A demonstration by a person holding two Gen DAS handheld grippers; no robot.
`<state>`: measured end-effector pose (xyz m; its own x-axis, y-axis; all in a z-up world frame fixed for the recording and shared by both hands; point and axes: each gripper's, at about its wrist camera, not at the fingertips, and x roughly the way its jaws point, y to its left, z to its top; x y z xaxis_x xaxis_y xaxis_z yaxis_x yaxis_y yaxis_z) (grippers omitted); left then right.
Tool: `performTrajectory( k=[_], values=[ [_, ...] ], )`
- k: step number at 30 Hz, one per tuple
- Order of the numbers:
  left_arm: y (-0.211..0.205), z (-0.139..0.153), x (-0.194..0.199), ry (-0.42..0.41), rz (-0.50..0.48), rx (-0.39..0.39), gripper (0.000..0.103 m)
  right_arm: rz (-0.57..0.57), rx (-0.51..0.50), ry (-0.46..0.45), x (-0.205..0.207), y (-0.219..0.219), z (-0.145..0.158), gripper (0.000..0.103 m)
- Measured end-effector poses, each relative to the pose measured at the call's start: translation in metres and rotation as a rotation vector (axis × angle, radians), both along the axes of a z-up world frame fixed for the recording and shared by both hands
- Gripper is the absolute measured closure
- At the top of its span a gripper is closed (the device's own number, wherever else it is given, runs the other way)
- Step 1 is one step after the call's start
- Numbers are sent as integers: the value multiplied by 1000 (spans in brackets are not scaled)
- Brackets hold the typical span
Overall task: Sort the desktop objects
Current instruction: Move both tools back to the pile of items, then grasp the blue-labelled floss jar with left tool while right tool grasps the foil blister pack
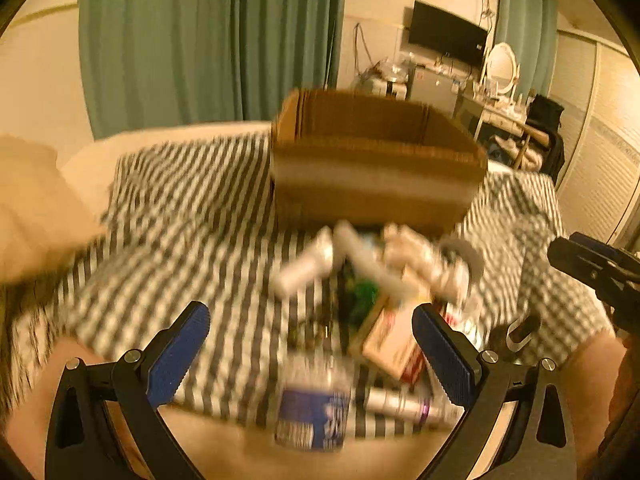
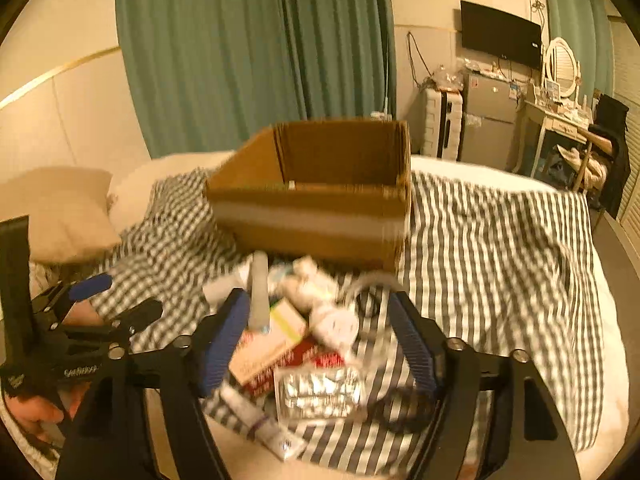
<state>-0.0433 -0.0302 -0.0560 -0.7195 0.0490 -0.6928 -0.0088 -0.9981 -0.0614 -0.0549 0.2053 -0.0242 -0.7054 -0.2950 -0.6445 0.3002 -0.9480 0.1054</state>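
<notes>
Clutter pile [image 2: 296, 344] before cardboard box [image 2: 320, 200], between spread right tongs [image 2: 320, 332], left tongs [image 1: 312, 332] released above it

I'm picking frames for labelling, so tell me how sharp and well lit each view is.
Left wrist view: heavy motion blur smears the pile of small items and the cardboard box; warm yellow light; fisheye bends the walls. Right wrist view: milder blur, the blister pack and box readable, the same yellow cast and curved edges.

Green curtains [image 2: 248, 52] hang upper left, a black screen [image 2: 500, 34] upper right, a mirror [image 2: 562, 65] beside it, a pillow [image 2: 60, 212] at left.
</notes>
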Motion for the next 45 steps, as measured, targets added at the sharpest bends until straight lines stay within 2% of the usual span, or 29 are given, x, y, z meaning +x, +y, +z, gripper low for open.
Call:
performTrajectory(
  k=[5, 8, 12, 21, 27, 37, 45],
  values=[
    [8, -37, 12, -60, 0, -37, 0, 27, -12, -69, 5, -1, -40, 9],
    [4, -48, 11, -86, 13, -12, 0, 51, -11, -83, 6, -5, -56, 0],
    [-2, -66, 6, -130, 21, 25, 0, 69, 49, -126, -2, -14, -76, 0],
    [4, -96, -9, -192, -8, -26, 0, 78, 137, -204, -26, -26, -108, 0],
    [-3, -112, -19, -245, 6, -13, 0, 100, 185, -261, -40, -34, -126, 0],
    [-1, -119, -23, -262, -3, -30, 0, 109, 204, -288, -49, -34, -135, 0],
    [-4, -118, -24, -291, -11, 10, 0, 122, 200, -315, -47, -34, -138, 0]
  ],
)
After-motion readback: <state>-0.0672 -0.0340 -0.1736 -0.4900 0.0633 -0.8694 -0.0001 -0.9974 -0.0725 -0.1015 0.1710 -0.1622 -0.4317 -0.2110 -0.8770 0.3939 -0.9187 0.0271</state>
